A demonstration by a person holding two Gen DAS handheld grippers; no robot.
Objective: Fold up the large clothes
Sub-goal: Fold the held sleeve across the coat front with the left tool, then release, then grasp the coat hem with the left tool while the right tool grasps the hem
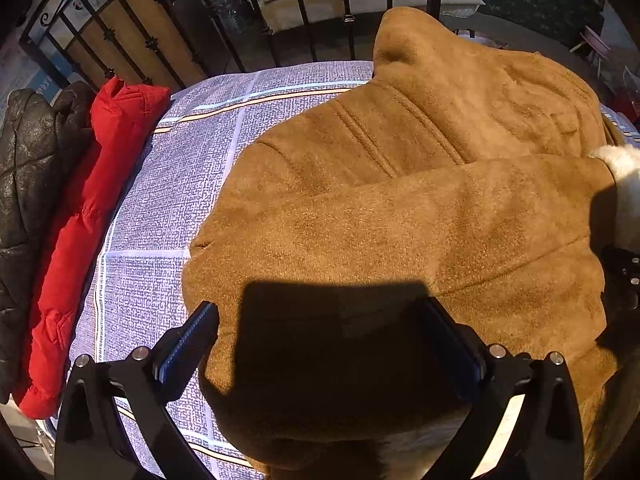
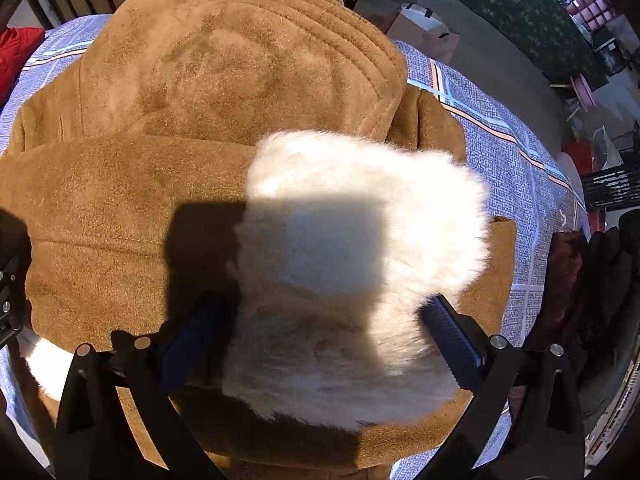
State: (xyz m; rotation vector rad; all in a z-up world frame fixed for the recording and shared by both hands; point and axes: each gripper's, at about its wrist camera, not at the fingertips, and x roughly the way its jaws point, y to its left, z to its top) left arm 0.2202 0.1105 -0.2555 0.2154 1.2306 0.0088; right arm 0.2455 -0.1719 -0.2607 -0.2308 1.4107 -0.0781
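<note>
A tan suede coat (image 1: 400, 184) with white fleece lining lies on a blue-grey checked bedsheet (image 1: 172, 184), one sleeve folded across its body. My left gripper (image 1: 320, 344) is open just above the coat's near edge, its blue pads either side of the fabric. In the right wrist view the coat (image 2: 160, 128) fills the frame, with the fluffy white cuff (image 2: 360, 220) of the folded sleeve in front. My right gripper (image 2: 328, 332) is open with the cuff lying between its jaws.
A red padded jacket (image 1: 92, 200) and a dark quilted jacket (image 1: 28, 184) lie folded along the left edge of the bed. A black iron bed frame (image 1: 300, 4) stands behind. Dark clothes (image 2: 592, 280) lie at the right edge.
</note>
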